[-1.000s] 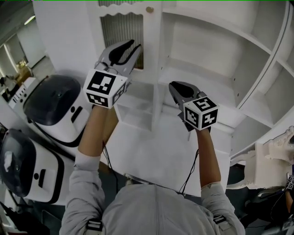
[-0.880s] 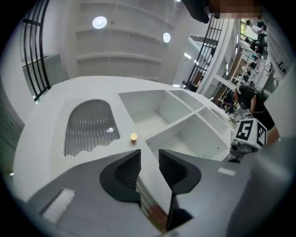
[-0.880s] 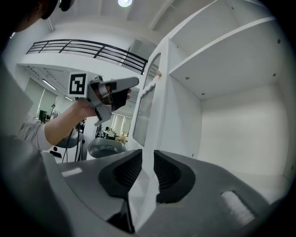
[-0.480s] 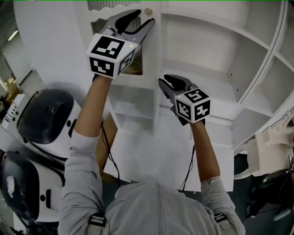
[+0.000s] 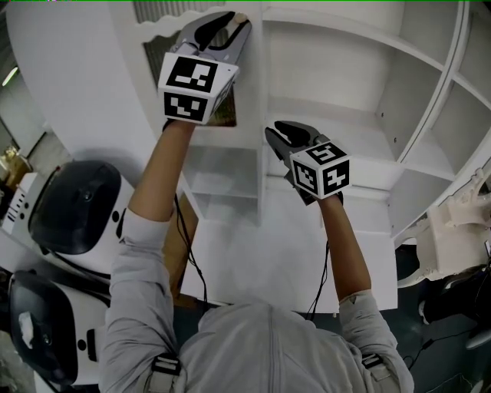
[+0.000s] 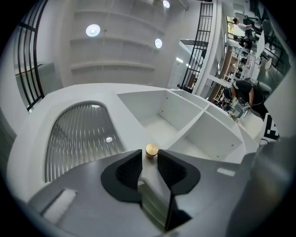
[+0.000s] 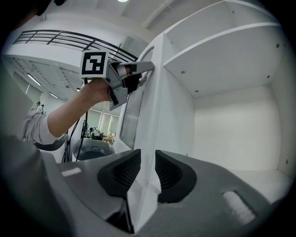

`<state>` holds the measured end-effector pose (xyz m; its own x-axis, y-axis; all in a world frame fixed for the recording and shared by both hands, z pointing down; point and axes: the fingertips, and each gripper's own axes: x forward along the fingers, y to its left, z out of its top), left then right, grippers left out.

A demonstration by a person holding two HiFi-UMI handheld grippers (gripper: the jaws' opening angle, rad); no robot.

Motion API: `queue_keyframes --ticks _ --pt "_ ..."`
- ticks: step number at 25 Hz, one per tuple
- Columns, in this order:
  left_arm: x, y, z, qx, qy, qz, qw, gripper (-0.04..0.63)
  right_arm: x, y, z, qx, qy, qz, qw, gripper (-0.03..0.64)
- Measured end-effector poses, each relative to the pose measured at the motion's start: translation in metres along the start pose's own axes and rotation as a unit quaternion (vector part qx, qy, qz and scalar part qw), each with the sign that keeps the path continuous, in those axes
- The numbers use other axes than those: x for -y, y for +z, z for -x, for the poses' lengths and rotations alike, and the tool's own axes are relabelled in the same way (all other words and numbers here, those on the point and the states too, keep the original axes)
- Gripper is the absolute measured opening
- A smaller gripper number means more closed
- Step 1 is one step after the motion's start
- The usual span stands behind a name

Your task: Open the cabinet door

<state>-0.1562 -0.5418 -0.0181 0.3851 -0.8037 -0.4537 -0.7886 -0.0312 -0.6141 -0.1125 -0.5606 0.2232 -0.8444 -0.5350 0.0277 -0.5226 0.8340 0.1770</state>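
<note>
The white cabinet door with an arched ribbed pane stands swung out, edge-on in the head view. My left gripper is high on that edge. In the left gripper view its jaws are closing with the door's stile filling the gap between the pads. The gold knob sits just past the tips. Lower down, my right gripper straddles the same edge. In the right gripper view the door runs between its pads, and the left gripper shows above.
White open shelves fill the cabinet to the right of the door. Two black-and-white machines stand on the floor at the left. An ornate white piece of furniture is at the right edge. Cables hang from both grippers.
My left gripper has risen along the door's edge to the knob, spread its jaws wide on the way and narrowed them again. The right gripper has shifted slightly left and now straddles the edge.
</note>
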Motion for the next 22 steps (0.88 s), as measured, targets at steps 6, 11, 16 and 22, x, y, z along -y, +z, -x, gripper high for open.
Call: queue_keyframes --ticks 6,11,16,22 --pt "0.005 0.009 -0.006 0.006 -0.002 -0.017 0.9998 0.101 0.0 0.0 -0.005 -0.004 0.002 -0.012 1.0 0.101" --pt "0.006 0.01 -0.001 -0.005 0.005 -0.056 0.9984 0.092 -0.003 0.001 -0.007 -0.007 0.008 -0.016 1.0 0.101" --pt "0.004 0.015 0.004 0.014 0.001 -0.051 0.9986 0.091 -0.006 0.004 -0.015 -0.006 0.02 -0.016 1.0 0.11" --pt "0.005 0.021 0.014 0.043 -0.004 -0.03 0.9986 0.091 -0.016 0.008 -0.02 -0.003 0.037 -0.014 0.999 0.133"
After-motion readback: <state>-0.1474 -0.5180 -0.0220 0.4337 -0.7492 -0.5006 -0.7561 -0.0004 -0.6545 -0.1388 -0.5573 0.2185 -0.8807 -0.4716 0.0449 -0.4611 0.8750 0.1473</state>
